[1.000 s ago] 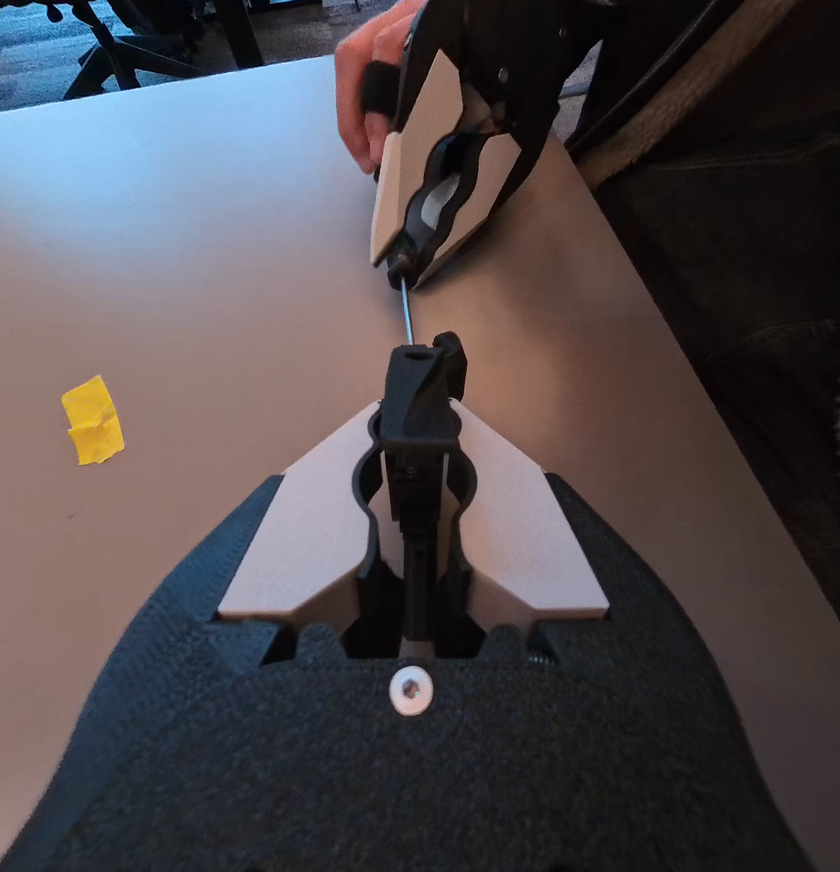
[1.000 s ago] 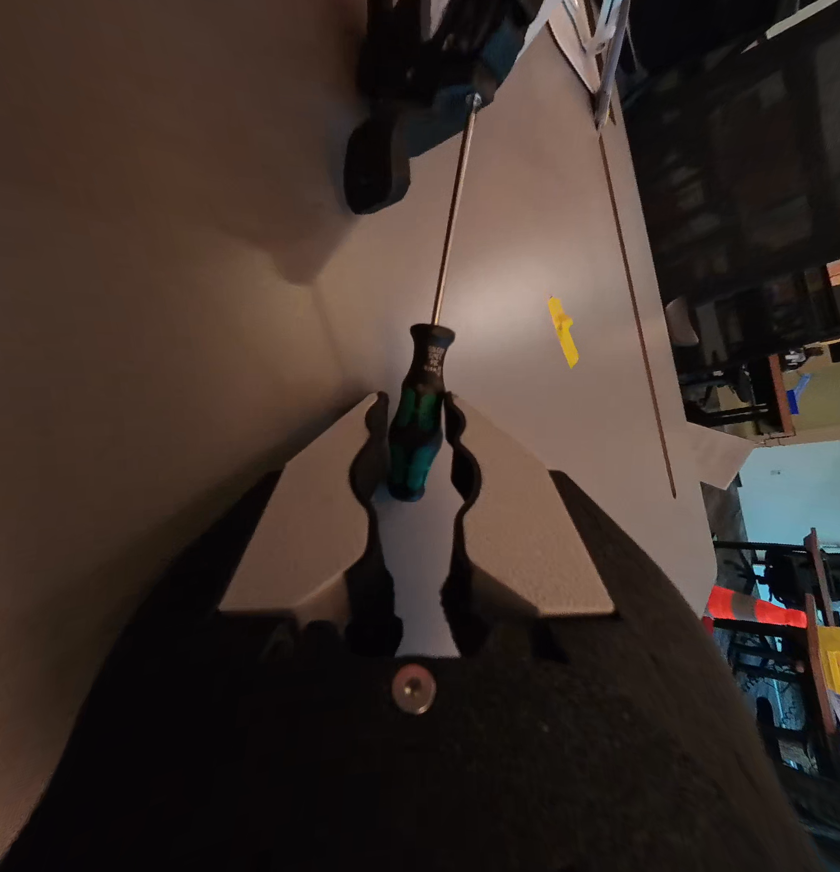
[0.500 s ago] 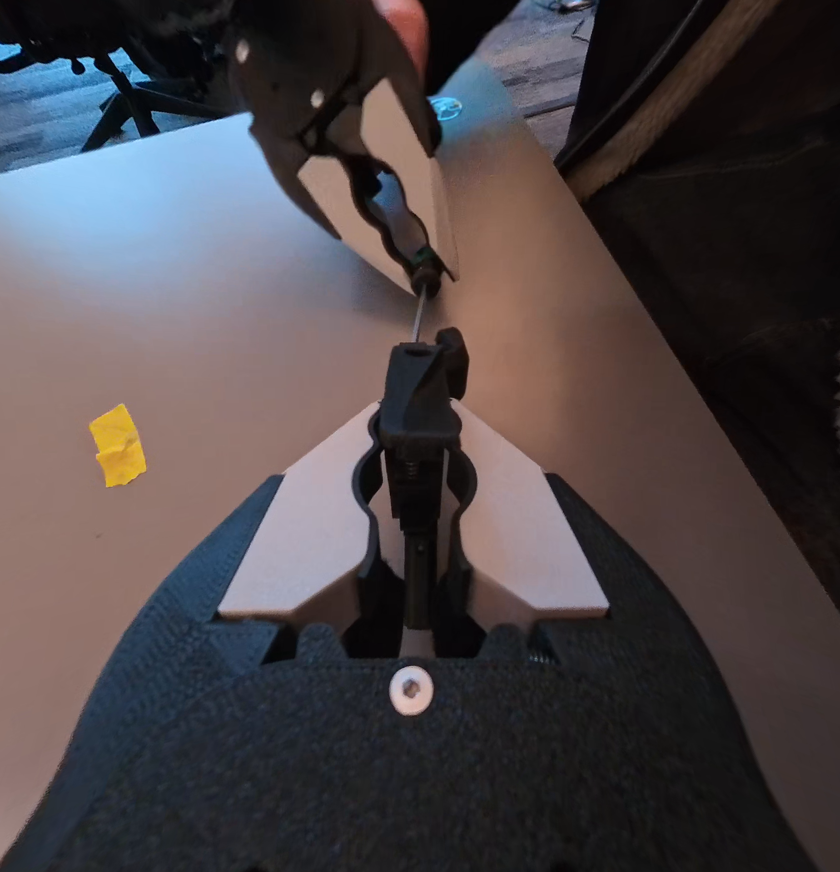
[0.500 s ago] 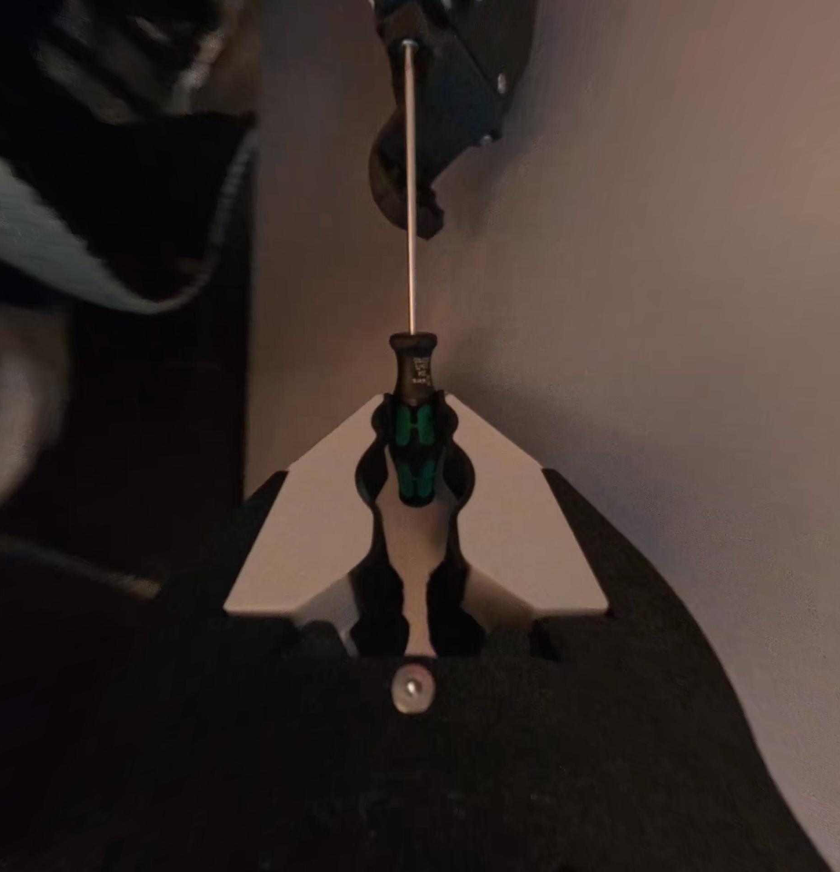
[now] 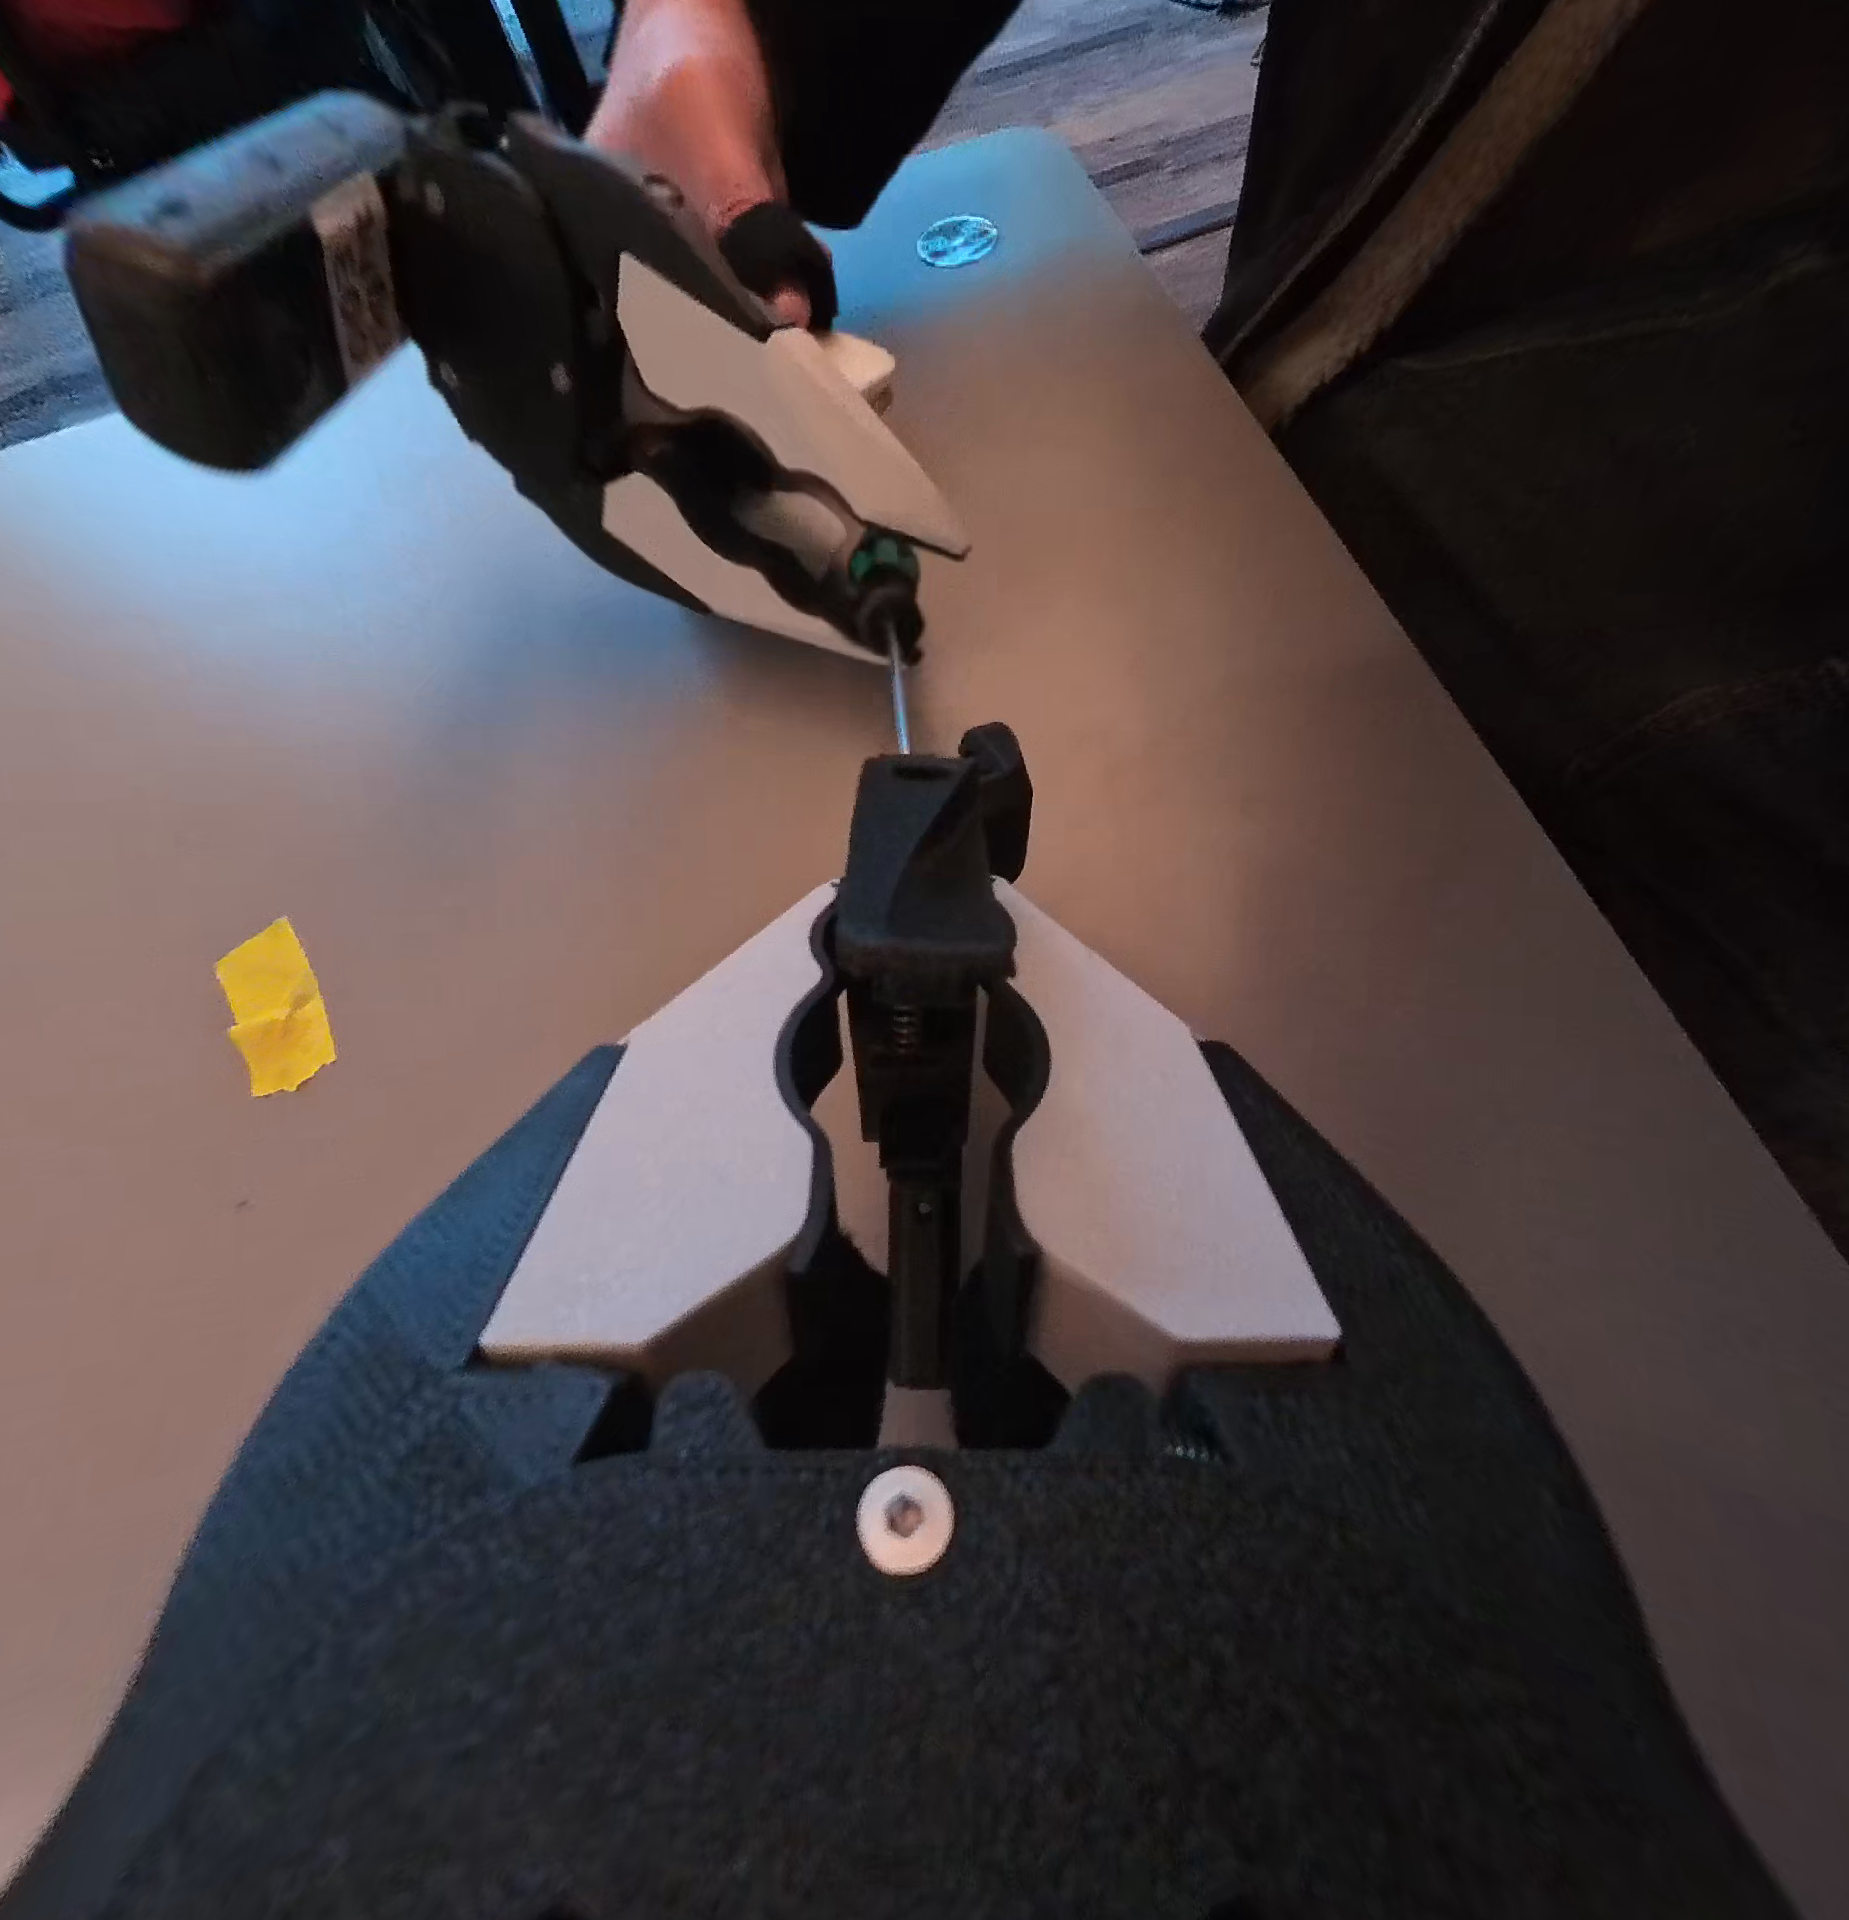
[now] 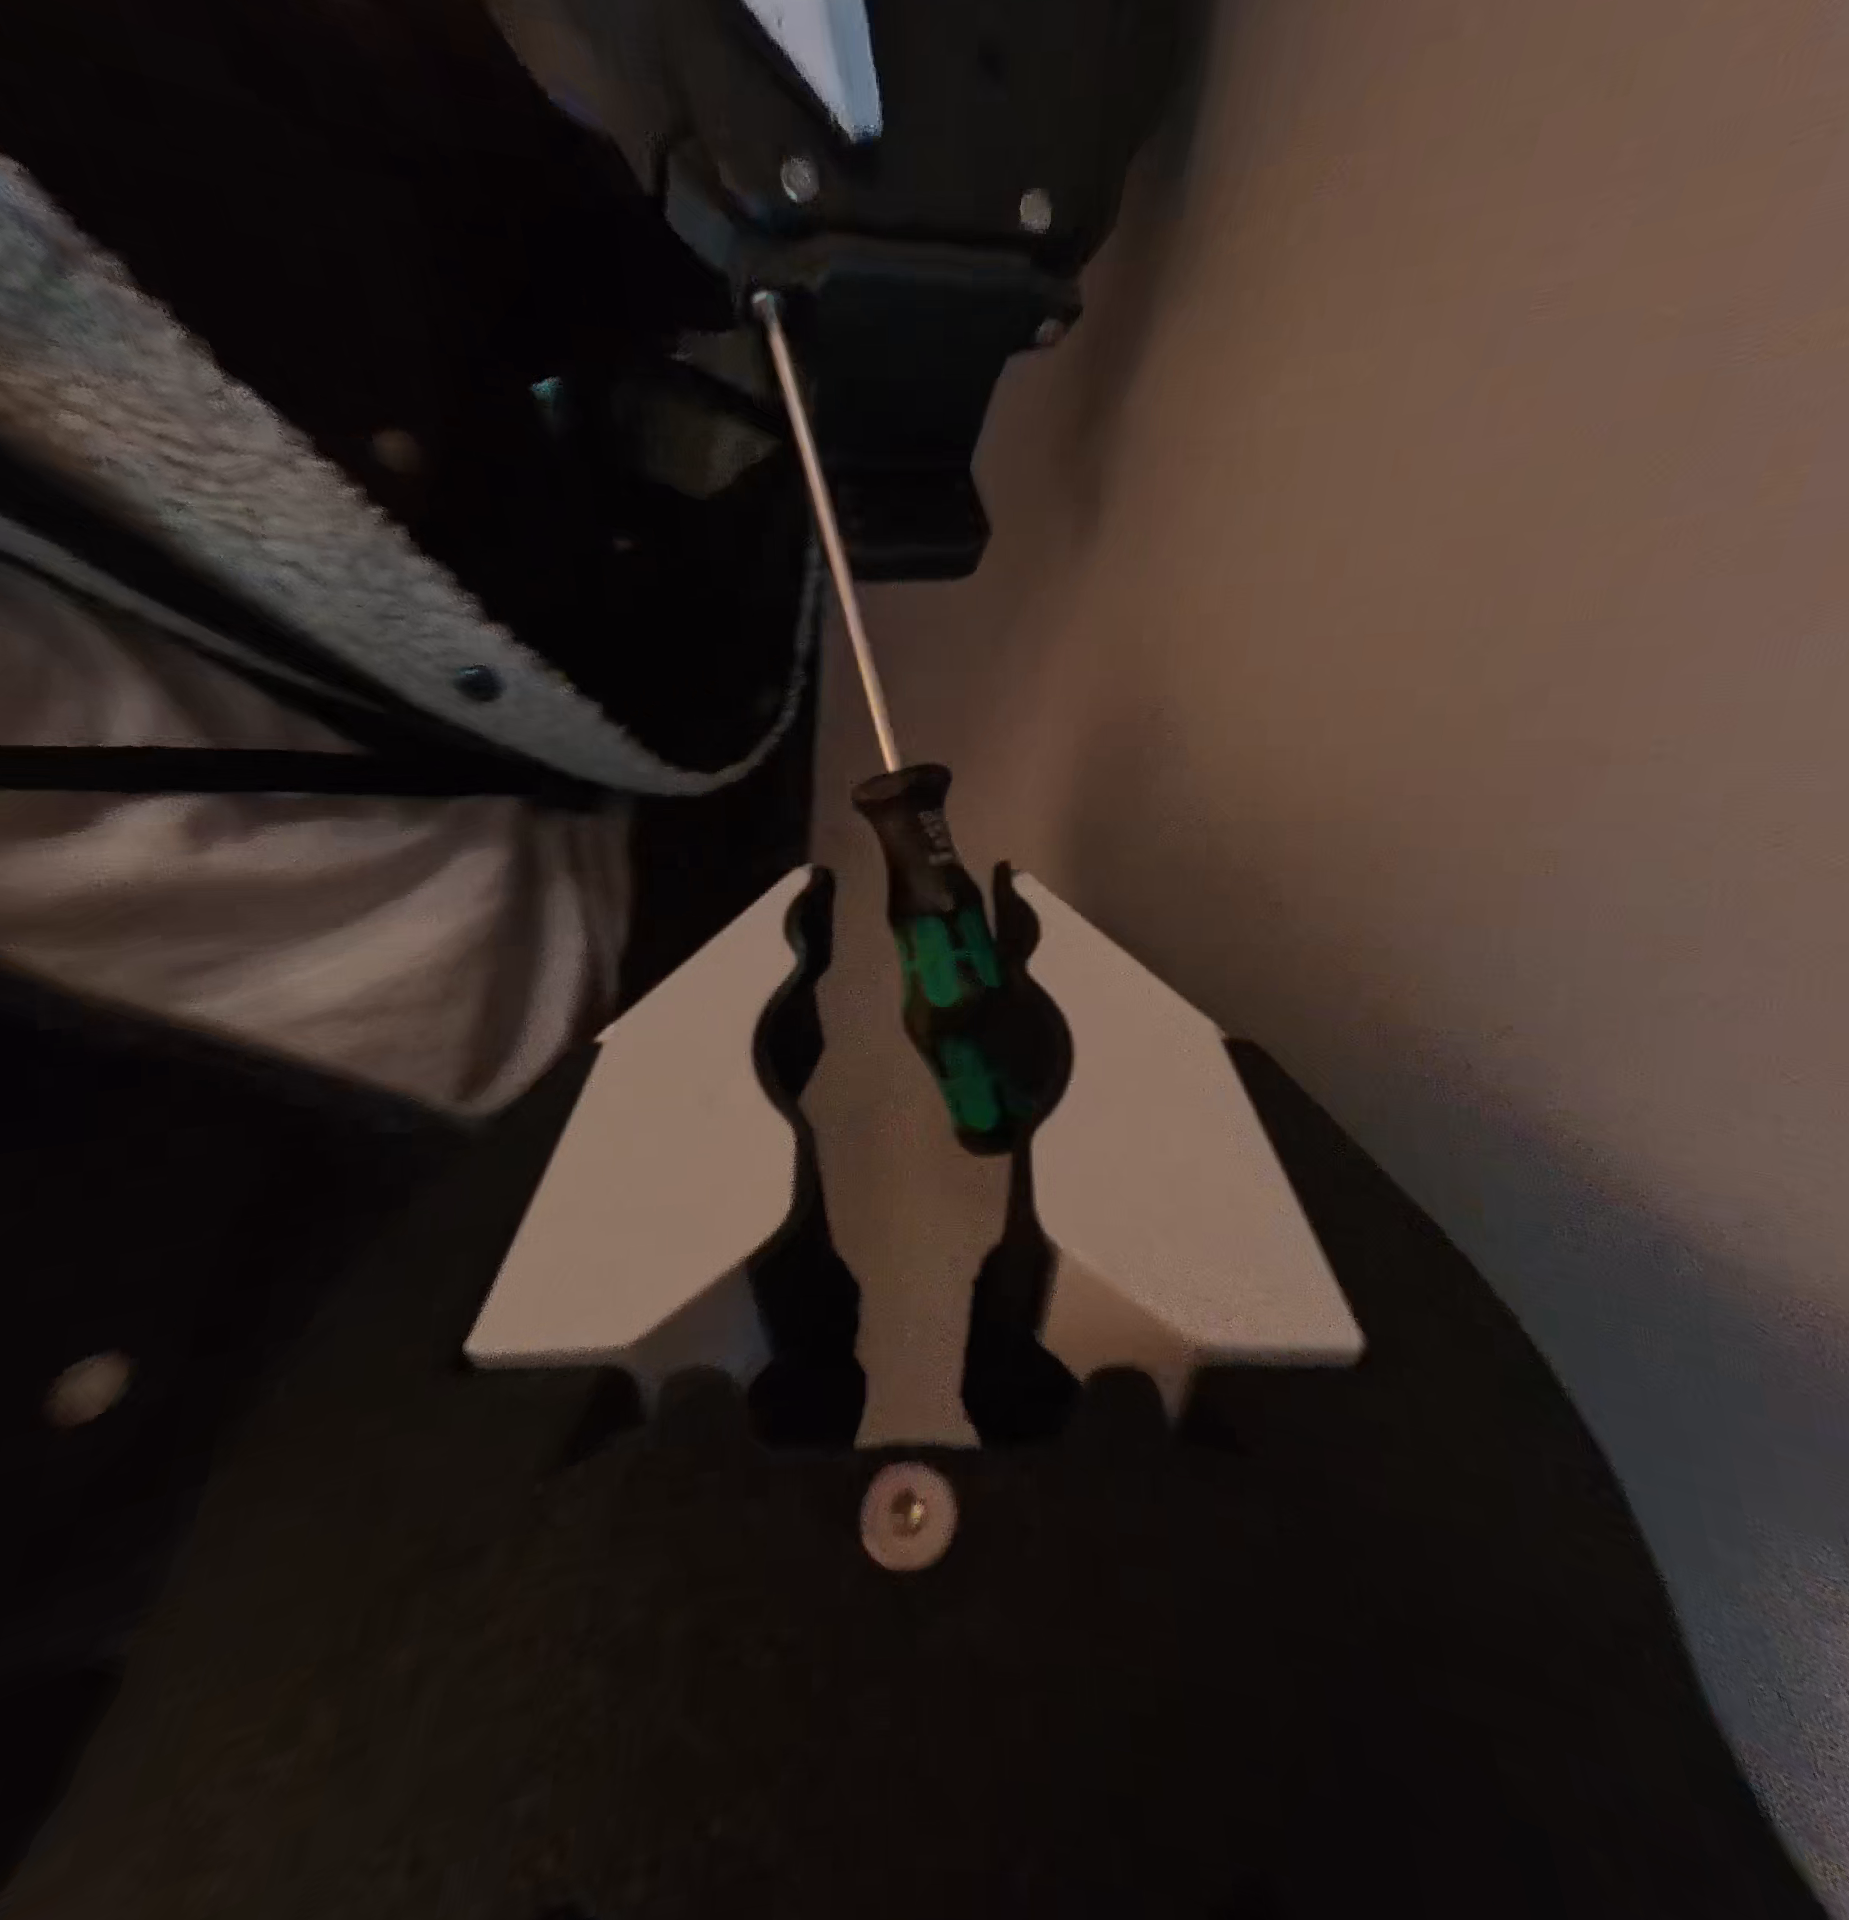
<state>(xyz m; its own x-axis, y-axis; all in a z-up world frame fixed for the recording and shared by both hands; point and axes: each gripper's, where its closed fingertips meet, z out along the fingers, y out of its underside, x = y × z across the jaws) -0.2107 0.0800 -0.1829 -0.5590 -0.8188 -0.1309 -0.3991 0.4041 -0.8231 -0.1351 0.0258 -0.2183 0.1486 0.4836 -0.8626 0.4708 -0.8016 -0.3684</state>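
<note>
My left gripper [image 5: 918, 904] is shut on a black plastic part with a spring [image 5: 925, 883], holding it over the grey table [image 5: 484, 790]. My right gripper [image 6: 915, 883] holds a green and black screwdriver [image 6: 941, 966]; the handle lies against the right finger, with a gap at the left one. Its thin steel shaft [image 6: 826, 530] runs to the black part [image 6: 899, 312], with the tip at the part's edge. In the left wrist view the right gripper [image 5: 899, 582] comes in from the upper left, and the screwdriver [image 5: 884, 592] points into the top of the part.
A piece of yellow tape [image 5: 274, 1006] lies on the table at the left. A person's hand [image 5: 691, 114] and dark clothing [image 5: 1574, 520] are along the table's right edge. A round sticker [image 5: 956, 244] sits near the far corner. About 11 centimetres separates my left fingertips from my right. From either gripper's tips it is about 20 centimetres to the piece of yellow tape [image 5: 274, 1006].
The right gripper has swung around the screwdriver's axis, from the right side to the upper left in the left wrist view. The shaft tip stays at the black part. The left gripper has held still.
</note>
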